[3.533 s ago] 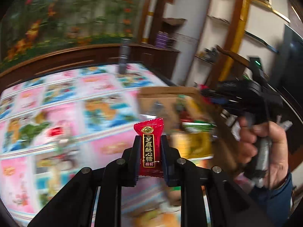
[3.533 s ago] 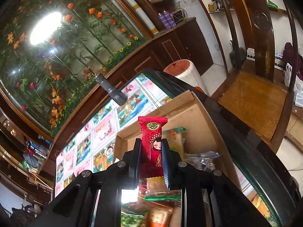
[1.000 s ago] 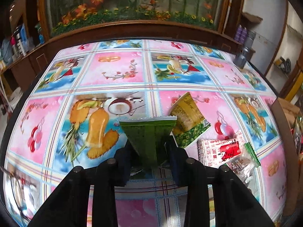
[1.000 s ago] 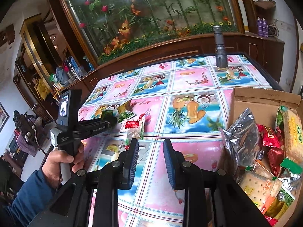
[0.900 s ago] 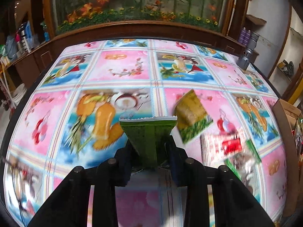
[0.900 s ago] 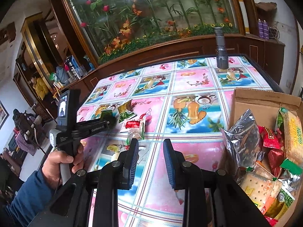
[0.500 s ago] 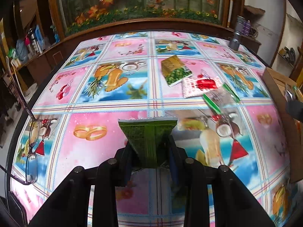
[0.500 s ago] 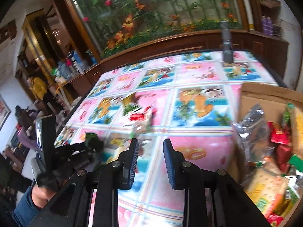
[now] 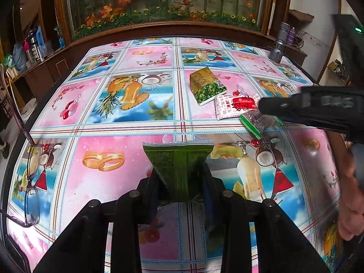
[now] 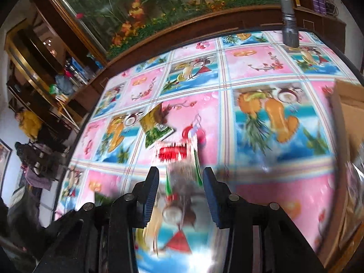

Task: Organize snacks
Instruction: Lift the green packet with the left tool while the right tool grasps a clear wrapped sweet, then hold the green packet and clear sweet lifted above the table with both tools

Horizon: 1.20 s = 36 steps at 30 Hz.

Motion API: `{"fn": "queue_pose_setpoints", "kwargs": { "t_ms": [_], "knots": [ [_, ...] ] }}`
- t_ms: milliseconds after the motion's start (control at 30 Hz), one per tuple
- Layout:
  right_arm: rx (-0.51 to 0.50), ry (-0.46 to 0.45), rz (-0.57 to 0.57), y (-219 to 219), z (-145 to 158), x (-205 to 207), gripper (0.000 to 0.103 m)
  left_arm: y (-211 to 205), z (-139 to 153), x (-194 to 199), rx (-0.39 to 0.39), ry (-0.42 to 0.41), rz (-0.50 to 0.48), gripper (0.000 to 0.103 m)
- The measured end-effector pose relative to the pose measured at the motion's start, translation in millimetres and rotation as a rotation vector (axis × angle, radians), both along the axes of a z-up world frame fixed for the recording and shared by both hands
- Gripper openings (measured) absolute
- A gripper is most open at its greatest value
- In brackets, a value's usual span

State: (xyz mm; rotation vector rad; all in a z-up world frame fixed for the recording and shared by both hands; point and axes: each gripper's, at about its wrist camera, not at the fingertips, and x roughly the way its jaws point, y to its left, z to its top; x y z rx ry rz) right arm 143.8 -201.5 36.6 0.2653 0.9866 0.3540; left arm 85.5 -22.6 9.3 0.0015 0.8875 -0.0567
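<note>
My left gripper (image 9: 179,177) is shut on a dark green snack packet (image 9: 178,159), held above the near part of the table. Three packets lie farther out: a yellow-green one (image 9: 206,86), a white-and-red one (image 9: 236,105) and a clear one with green edges (image 9: 259,120). My right gripper (image 9: 264,107) reaches in from the right, its tip over the clear packet. In the blurred right wrist view the right gripper (image 10: 180,182) has its jaws opening, astride the clear packet (image 10: 182,175) without touching it. The white-and-red packet (image 10: 174,152) lies just beyond.
A cardboard box (image 10: 348,113) stands at the table's right edge. A grey flashlight (image 9: 278,47) stands upright at the far right corner. Eyeglasses (image 9: 31,177) lie at the near left edge. A hand (image 9: 350,193) holds the right gripper's handle.
The left gripper drew back toward the near edge with the green packet. The right gripper swung left and down from beside the box to the loose packets, and its jaws widened.
</note>
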Motion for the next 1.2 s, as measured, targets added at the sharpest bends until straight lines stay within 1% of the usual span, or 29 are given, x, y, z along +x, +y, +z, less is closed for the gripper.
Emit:
{"fn": "queue_pose_setpoints", "kwargs": {
  "t_ms": [67,100,133,167,200,333,400,433,500,600,700,800,867,967,1200],
  "knots": [
    [-0.039,0.015,0.008,9.4,-6.7,2.9,0.043,-0.5,0.1,-0.1,0.004,0.0,0.0,0.031],
    [-0.053,0.033,0.029,15.5,-12.4,2.0,0.043,-0.1,0.2,0.1,0.003,0.001,0.001,0.031],
    [-0.075,-0.008,0.028,17.9,-11.0,-2.7,0.041,-0.5,0.1,0.2,0.004,0.001,0.001,0.031],
    [-0.113,-0.025,0.036,22.1,-12.0,-7.8,0.031,-0.7,0.1,0.1,0.006,0.001,0.001,0.031],
    [-0.121,-0.041,0.028,21.9,-11.7,-12.8,0.03,-0.7,-0.1,0.0,0.008,0.0,0.001,0.031],
    [-0.1,-0.064,-0.008,7.0,-8.4,-34.7,0.028,-1.7,0.0,-0.5,0.016,-0.005,-0.001,0.031],
    [-0.09,-0.099,-0.029,-3.1,-1.0,-51.5,0.027,-2.9,0.6,-0.8,0.003,-0.005,-0.012,0.031],
    [-0.076,-0.136,-0.041,-10.0,4.4,-63.4,0.027,-4.6,0.9,-1.2,-0.003,-0.007,-0.018,0.031],
    [-0.06,-0.187,-0.054,-16.7,9.6,-73.4,0.027,-9.3,2.7,-3.4,0.014,-0.031,-0.026,0.031],
    [-0.032,-0.223,-0.063,-27.3,18.3,-76.6,0.027,-12.3,13.2,-11.3,0.029,-0.115,-0.023,0.031],
    [-0.028,-0.245,-0.043,-32.2,22.4,-77.6,0.027,-15.0,23.5,-19.7,0.067,-0.208,-0.006,0.031],
    [-0.021,-0.248,-0.021,-29.0,24.4,-79.4,0.027,-18.1,31.3,-25.6,0.08,-0.267,0.002,0.031],
    [-0.013,-0.258,0.0,-23.1,26.8,-83.4,0.027,-19.4,35.2,-27.3,0.079,-0.292,-0.002,0.031],
    [-0.021,-0.285,0.018,-16.6,30.7,-89.3,0.027,-21.2,38.4,-30.8,0.114,-0.333,0.007,0.031],
    [-0.027,-0.293,0.029,-10.9,30.0,-91.6,0.027,-21.2,40.0,-33.9,0.122,-0.349,0.004,0.031]
  ]
}}
